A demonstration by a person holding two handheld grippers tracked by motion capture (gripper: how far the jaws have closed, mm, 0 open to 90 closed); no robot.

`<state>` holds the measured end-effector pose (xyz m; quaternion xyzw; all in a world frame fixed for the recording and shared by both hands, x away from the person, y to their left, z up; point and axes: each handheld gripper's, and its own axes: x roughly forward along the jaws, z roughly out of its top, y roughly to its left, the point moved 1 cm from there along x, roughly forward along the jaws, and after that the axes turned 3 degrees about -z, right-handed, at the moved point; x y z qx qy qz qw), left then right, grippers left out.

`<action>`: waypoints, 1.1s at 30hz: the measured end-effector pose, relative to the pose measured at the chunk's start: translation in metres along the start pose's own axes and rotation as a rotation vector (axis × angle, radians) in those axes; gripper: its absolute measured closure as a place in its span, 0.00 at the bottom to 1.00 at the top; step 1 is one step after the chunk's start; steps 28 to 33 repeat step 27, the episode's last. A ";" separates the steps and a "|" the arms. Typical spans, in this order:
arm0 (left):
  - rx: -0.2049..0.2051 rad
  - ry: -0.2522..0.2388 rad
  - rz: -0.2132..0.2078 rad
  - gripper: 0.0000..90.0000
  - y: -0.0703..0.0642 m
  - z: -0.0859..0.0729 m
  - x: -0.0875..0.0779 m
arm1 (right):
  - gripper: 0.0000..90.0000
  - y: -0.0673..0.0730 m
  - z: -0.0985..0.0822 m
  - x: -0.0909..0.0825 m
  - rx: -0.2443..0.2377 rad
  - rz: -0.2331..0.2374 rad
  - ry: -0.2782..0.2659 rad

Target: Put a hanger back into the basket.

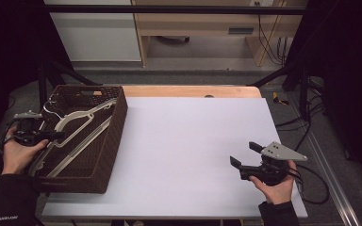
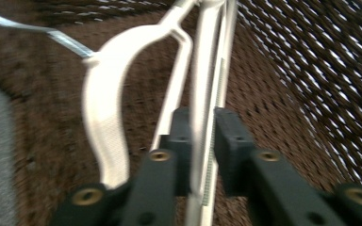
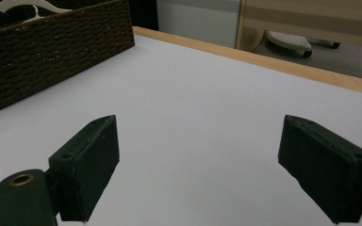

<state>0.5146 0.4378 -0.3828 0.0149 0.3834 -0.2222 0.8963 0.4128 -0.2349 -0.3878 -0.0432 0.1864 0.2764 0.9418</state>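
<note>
Hangers [image 1: 78, 129], white, lie in the brown wicker basket [image 1: 108, 155] at the table's left, with the left gripper [image 1: 52, 136] reaching in over them. Left gripper view: one hanger bar [image 2: 199, 94] runs between barely parted jaws. Right gripper view: right gripper [image 3: 198, 165] spread wide over bare white table [image 3: 207, 94], basket far off.

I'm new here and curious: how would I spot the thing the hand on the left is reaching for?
Look at the dark brown woven basket on the left end of the white table. Inside lie white clothes hangers. The one meant has its slim straight bar running between the left gripper's black fingers, beside a hanger's broad curved shoulder.
</note>
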 end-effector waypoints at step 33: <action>0.188 -0.351 -0.233 0.13 -0.146 -0.022 -0.014 | 0.16 -0.002 -0.002 -0.004 0.003 0.040 -0.014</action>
